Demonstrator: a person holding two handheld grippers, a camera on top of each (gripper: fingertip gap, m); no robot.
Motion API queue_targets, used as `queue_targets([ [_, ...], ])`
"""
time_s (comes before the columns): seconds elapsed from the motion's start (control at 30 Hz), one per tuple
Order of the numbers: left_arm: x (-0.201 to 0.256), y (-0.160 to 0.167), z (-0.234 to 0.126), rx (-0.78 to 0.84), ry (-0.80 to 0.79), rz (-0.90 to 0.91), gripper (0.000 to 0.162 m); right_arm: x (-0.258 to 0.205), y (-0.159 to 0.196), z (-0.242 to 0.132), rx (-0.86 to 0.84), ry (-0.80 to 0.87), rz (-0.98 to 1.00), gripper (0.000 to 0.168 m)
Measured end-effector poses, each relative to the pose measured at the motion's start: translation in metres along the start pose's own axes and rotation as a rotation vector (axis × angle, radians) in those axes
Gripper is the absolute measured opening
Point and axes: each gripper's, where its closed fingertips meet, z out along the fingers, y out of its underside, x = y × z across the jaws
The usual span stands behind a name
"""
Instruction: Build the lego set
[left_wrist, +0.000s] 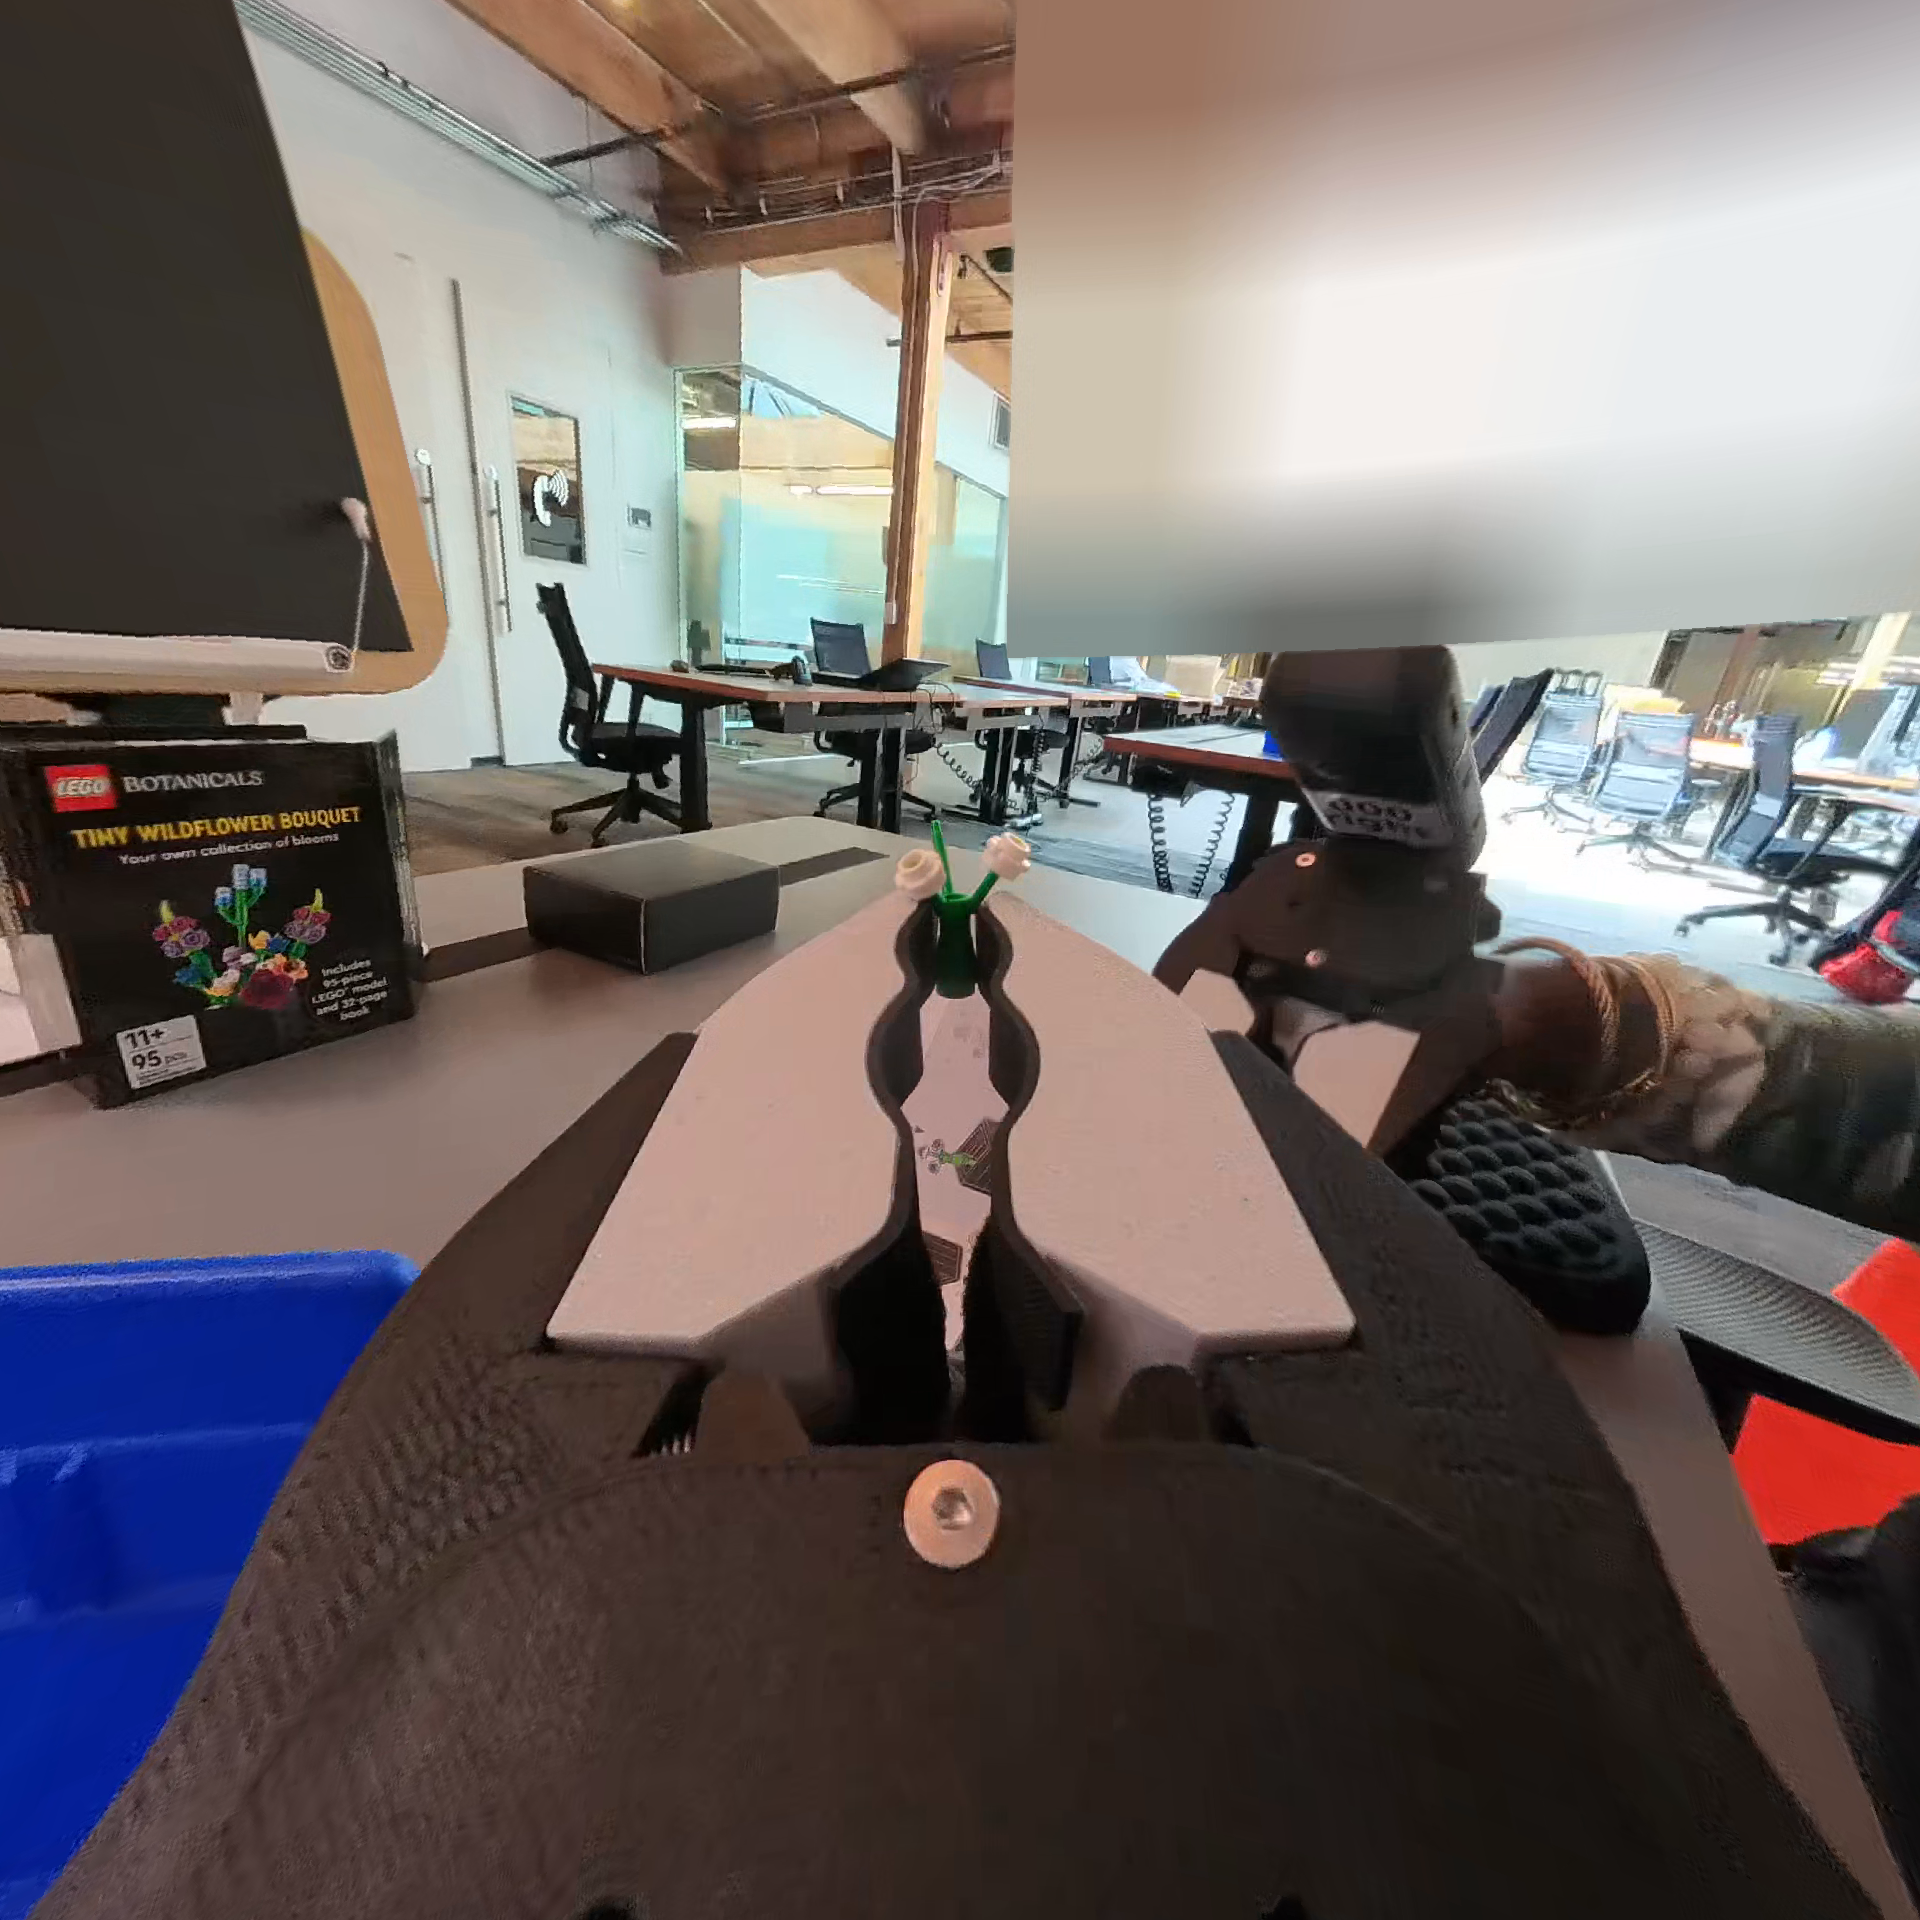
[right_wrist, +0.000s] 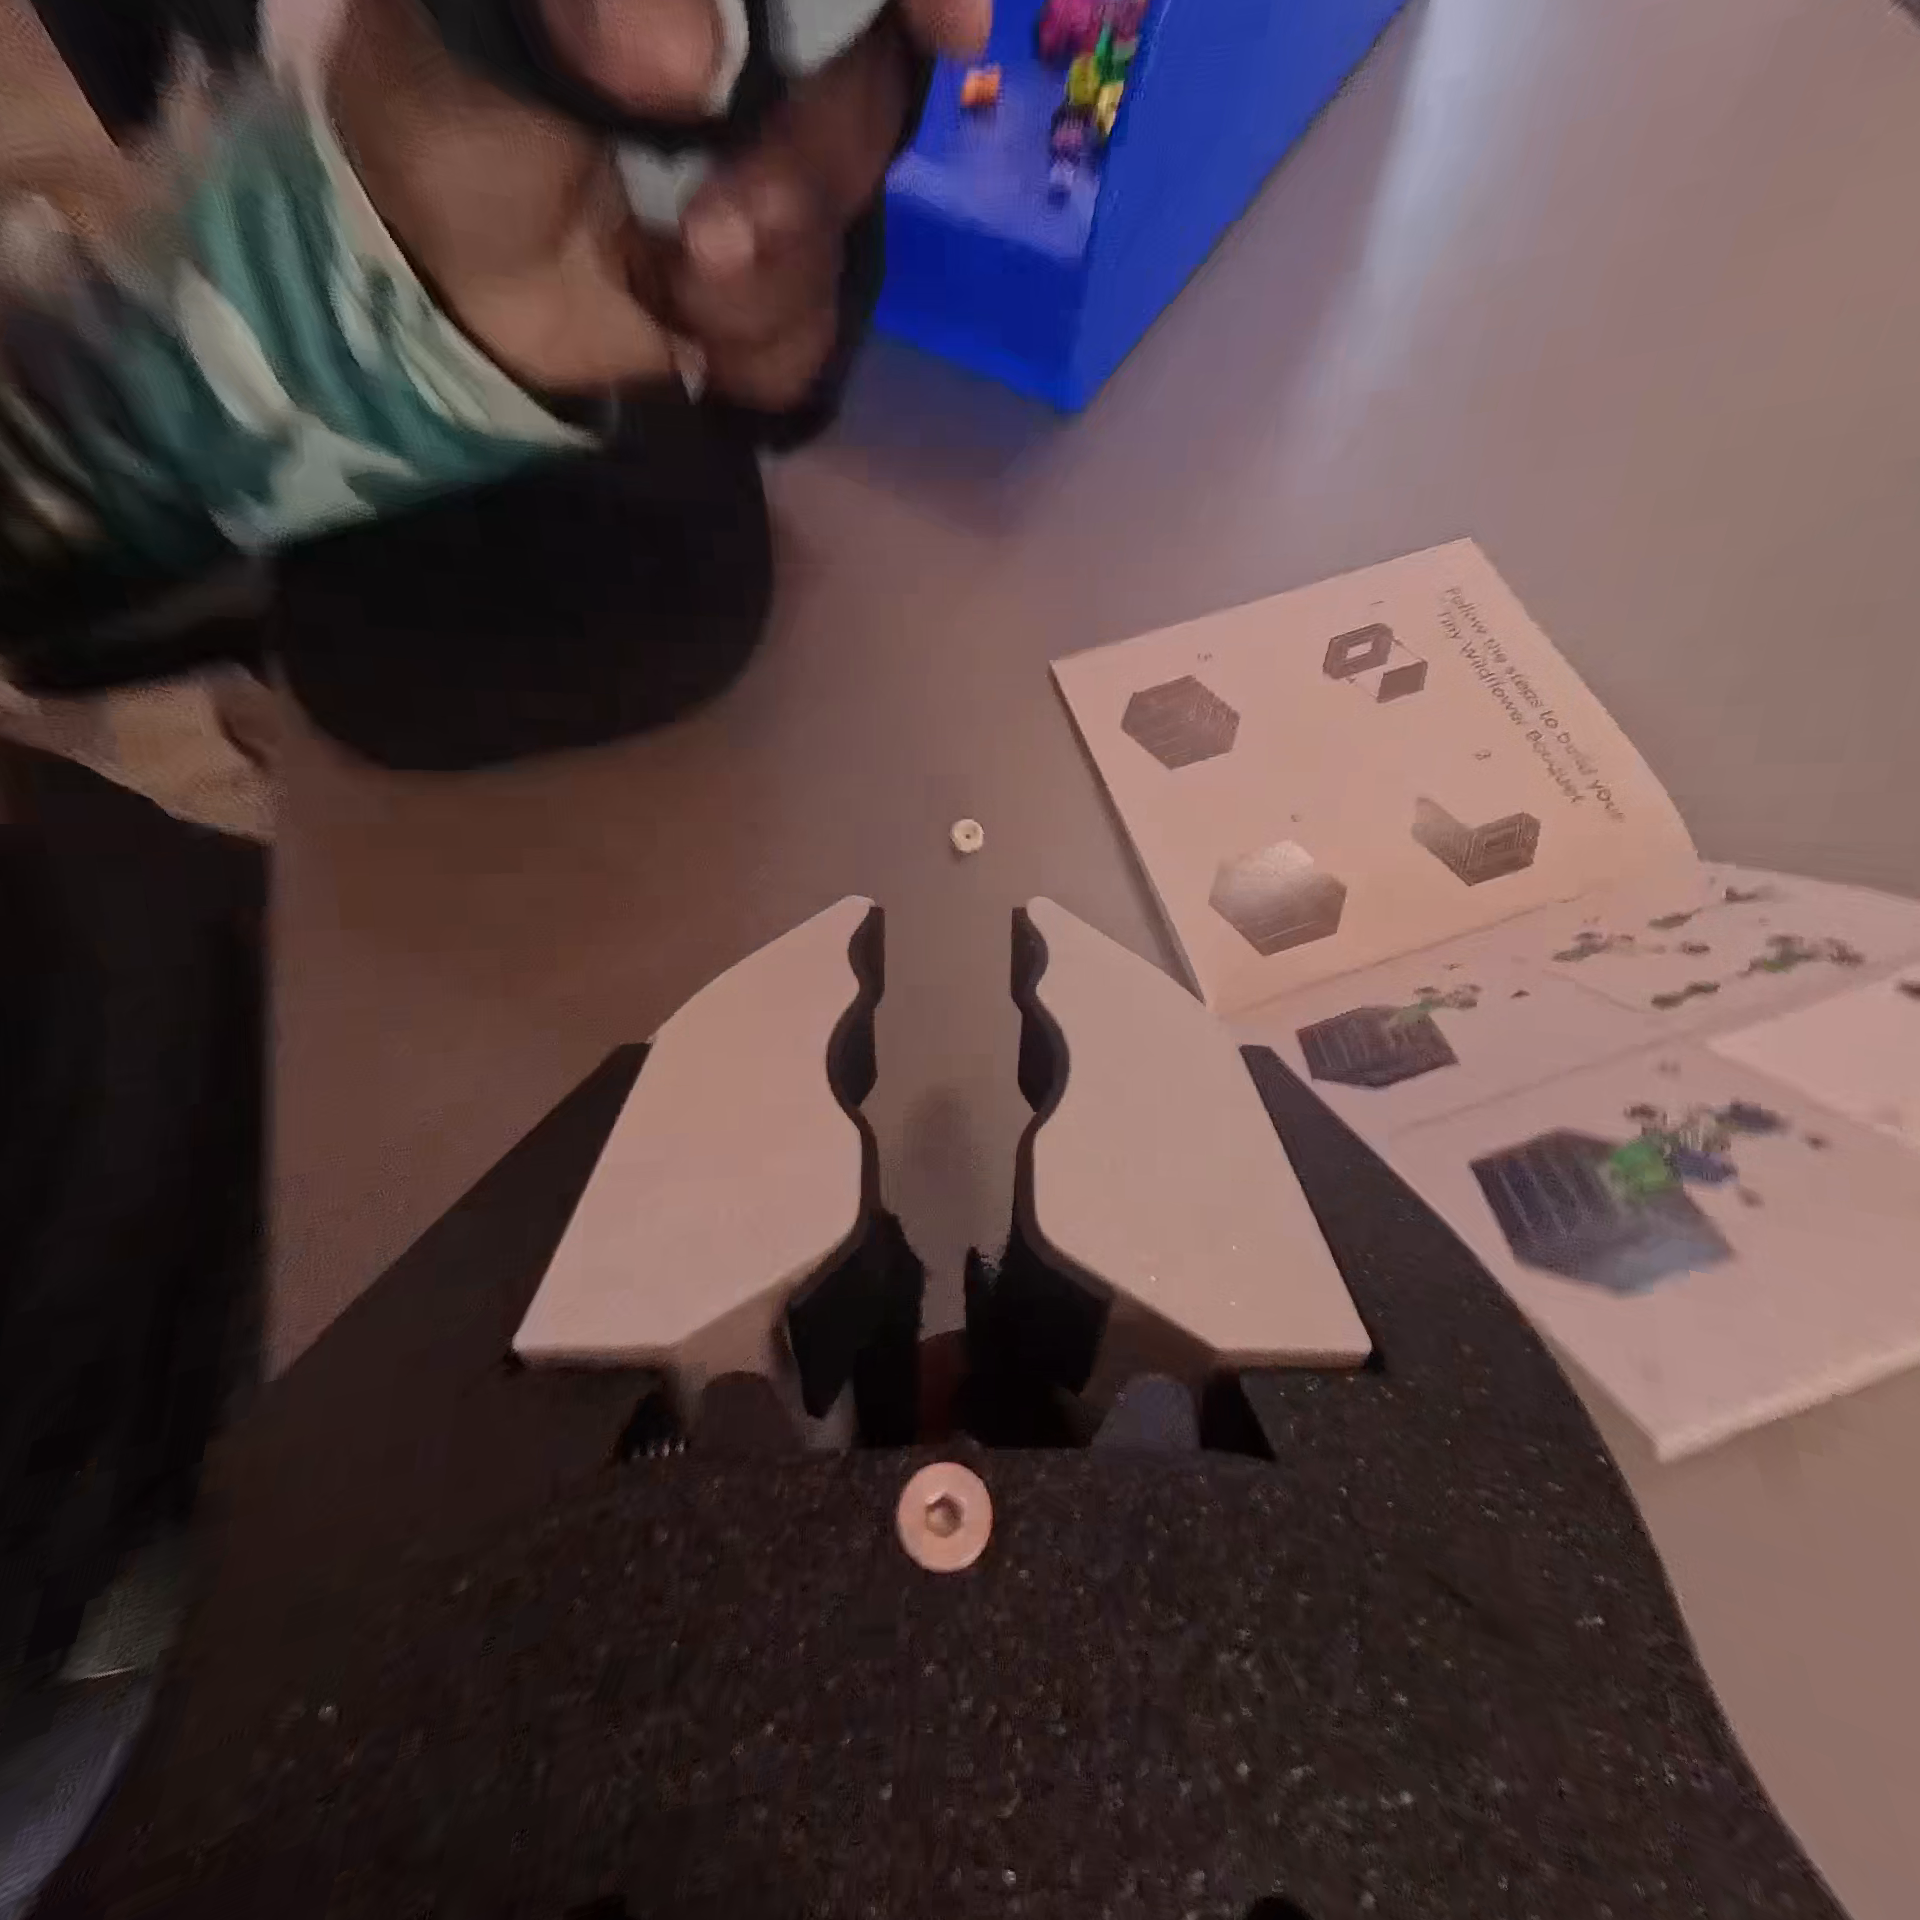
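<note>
Standing upright between the tips of the left hand-held gripper, the green stem piece is pinched at its thick base, with three thin prongs fanning above; the prongs at 11 and 1 o'clock each carry a small cream flower stud, the middle prong is bare. Judged by appearance, the stem is very light, rigid plastic with slender prongs that could flex or snap, so the thick base is the sound place to hold it, as now. A third loose cream stud lies flat on the table, just beyond the tips of the right hand-held gripper at 12 o'clock; those jaws stand spread and empty. That stud is tiny, smooth and likely to skid or flip, so it wants a light pinch across its round sides. The open instruction booklet lies at 2 o'clock, the blue parts bin farther off at 12 o'clock. The set's box stands at 9 o'clock in the left view.
</note>
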Motion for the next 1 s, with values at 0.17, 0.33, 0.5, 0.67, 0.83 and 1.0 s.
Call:
queue_targets([
  [0.17, 0.003, 0.01, 0.001, -0.054, 0.002, 0.041, 0.007, 0.005, 0.006, 0.03, -0.119, -0.009, -0.093, 0.014],
  [0.33, 0.006, 0.018, 0.004, -0.088, 0.019, 0.042, 0.007, 0.004, 0.004, 0.04, -0.147, -0.027, -0.105, 0.015],
  [0.5, 0.008, 0.022, 0.005, -0.114, 0.022, 0.069, 0.007, 0.002, 0.008, 0.048, -0.175, -0.009, -0.127, 0.011],
  [0.67, 0.007, 0.025, 0.005, -0.118, 0.023, 0.04, 0.007, 0.001, 0.005, 0.041, -0.131, -0.002, -0.11, 0.007],
  [0.83, 0.022, 0.04, 0.009, -0.199, 0.094, 0.082, 0.007, 0.012, 0.019, -0.038, -0.148, 0.067, -0.044, 0.007],
  [1.0, 0.041, 0.055, 0.014, -0.28, 0.184, 0.129, 0.007, 0.008, 0.088, -0.125, -0.5, 0.126, 0.047, 0.007],
])
